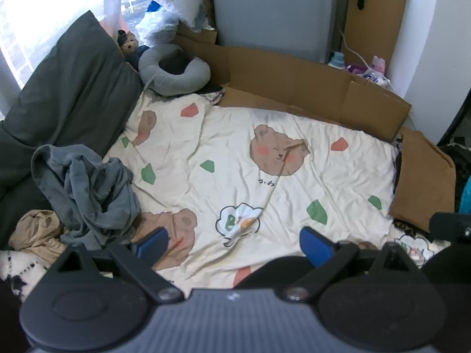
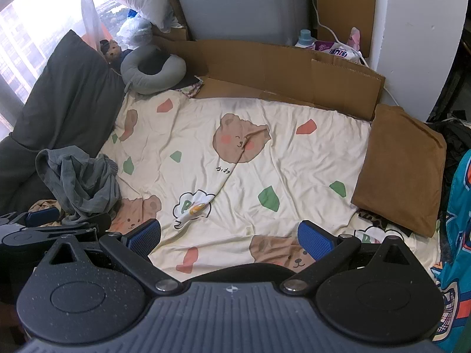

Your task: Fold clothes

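Left wrist view shows the left gripper [image 1: 232,242] and right gripper [image 2: 232,236] both spread wide and empty above the bear-print sheet [image 1: 294,194], the crumpled grey garment [image 1: 88,188] heaped leftward, where a careless pinch may snag the beige cloth [image 1: 36,235] underneath.

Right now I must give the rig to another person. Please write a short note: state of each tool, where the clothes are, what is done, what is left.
Left tool: open, empty, above the bear-print sheet.
Right tool: open, empty, above the same sheet.
Grey garment: crumpled at the sheet's left edge, beside the dark pillow. A beige garment lies bunched just below it.
Brown garment: looks folded already, at the right edge.
Done: apparently the brown one.
Left: the grey and beige ones, both untouched.
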The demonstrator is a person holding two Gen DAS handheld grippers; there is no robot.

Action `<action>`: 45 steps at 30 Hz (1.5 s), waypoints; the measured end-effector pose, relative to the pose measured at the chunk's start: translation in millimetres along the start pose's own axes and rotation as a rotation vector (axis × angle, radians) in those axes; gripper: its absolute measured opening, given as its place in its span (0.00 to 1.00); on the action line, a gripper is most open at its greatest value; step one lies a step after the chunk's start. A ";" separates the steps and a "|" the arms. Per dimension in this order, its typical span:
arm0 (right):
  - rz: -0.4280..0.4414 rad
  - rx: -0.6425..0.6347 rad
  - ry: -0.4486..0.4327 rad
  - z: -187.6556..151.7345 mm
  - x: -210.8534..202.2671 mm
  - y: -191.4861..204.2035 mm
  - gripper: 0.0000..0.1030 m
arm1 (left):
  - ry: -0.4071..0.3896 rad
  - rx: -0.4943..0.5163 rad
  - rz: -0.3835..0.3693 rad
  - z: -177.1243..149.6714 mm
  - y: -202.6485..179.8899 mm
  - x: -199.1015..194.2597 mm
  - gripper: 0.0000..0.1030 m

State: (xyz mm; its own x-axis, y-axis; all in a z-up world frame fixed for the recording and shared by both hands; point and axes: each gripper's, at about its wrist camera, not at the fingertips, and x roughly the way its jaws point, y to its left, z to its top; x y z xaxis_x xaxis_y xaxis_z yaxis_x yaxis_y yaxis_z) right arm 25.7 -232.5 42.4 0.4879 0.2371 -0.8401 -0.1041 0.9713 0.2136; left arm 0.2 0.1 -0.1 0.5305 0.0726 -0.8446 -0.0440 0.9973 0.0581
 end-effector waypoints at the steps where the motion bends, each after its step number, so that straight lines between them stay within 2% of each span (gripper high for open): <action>1: 0.000 -0.001 0.001 -0.1 0.1 0.4 0.99 | 0.003 0.001 -0.001 0.1 0.1 0.3 0.94; 12: -0.016 0.000 0.004 -0.1 -0.6 1.6 0.99 | -0.006 0.044 0.047 -0.3 -30.5 -5.3 0.95; 15: -0.021 0.000 -0.003 -1.9 -1.5 2.5 0.99 | -0.010 0.030 0.032 -5.0 -18.5 -4.4 0.95; 26: -0.041 -0.010 -0.014 -2.8 -2.0 6.8 0.99 | -0.008 -0.001 0.005 -5.4 -12.7 -4.8 0.95; 45: -0.038 -0.012 -0.016 -4.7 0.4 5.5 0.99 | -0.012 -0.017 -0.001 -1.7 -1.2 -3.4 0.95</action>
State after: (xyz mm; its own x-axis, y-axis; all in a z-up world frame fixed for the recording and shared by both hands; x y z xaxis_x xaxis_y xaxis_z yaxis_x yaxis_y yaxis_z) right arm 21.2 -227.0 40.9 0.5051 0.2001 -0.8395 -0.0960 0.9797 0.1758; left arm -3.0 -1.3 1.8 0.5407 0.0719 -0.8382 -0.0579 0.9972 0.0482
